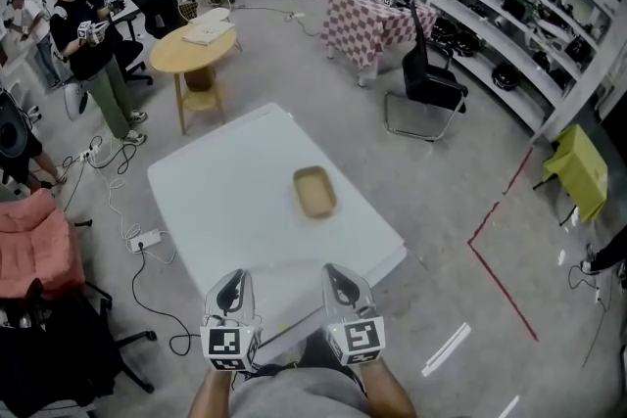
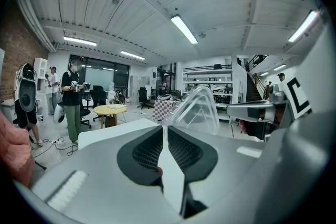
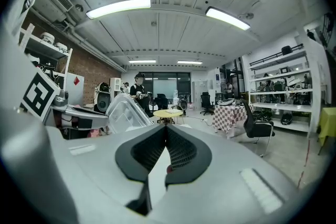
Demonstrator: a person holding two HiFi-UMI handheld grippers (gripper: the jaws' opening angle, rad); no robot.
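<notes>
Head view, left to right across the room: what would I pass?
Pink chair → round table → tray → black chair → red floor line.

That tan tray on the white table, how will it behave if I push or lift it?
The tan tray looks shallow and empty, so probably light. It lies flat on a broad base, so it should slide across the smooth white table rather than tip or roll. Its raised rim likely gives a hold.
</notes>
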